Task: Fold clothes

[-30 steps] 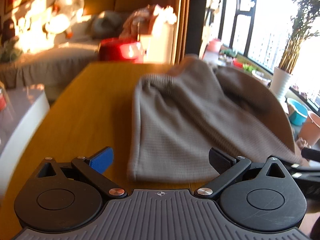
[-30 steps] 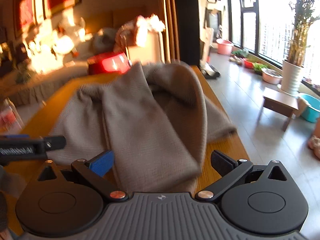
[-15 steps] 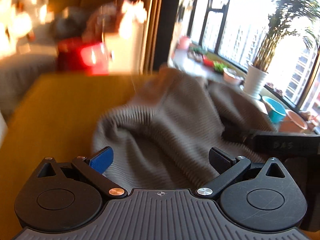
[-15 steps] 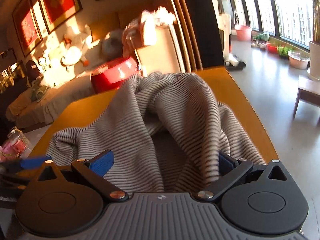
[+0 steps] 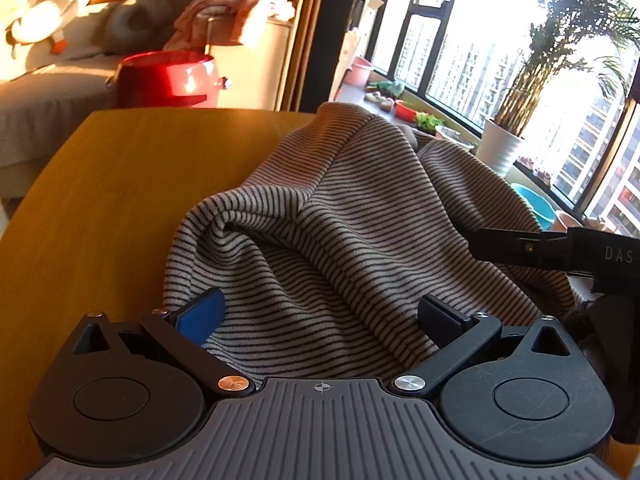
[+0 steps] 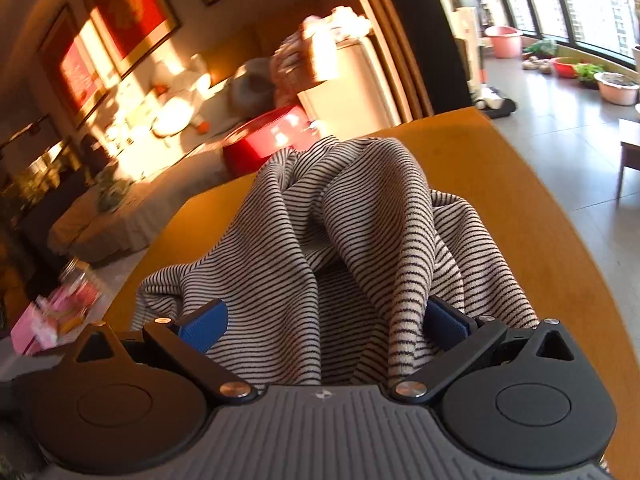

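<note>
- The left gripper (image 5: 320, 316) has its fingers spread wide apart, one blue pad at the left and a dark pad at the right, with the near edge of the striped garment (image 5: 352, 216) bunched in the gap between them; neither pad is pressed onto the cloth.
- The right gripper (image 6: 326, 322) is likewise spread wide, and folds of the same garment (image 6: 360, 240) run down between its two blue pads. A ridge of cloth lies against the right-hand pad, but nothing is clamped.
- In the left wrist view the right gripper (image 5: 532, 246) shows as a black bar coming in from the right edge, level with the garment's right side.
- The garment, pale with thin dark stripes, lies crumpled in raised folds on the yellow wooden desk (image 5: 120, 184), toward its right side, with bare wood to the left.
- Beyond the desk's far edge stands a red pot (image 5: 168, 78), and behind it a white bin (image 5: 256, 68) heaped with clothes.
- A sofa (image 5: 52, 92) sits at the far left, and a potted plant (image 5: 504, 152) stands by the windows at the right.
</note>
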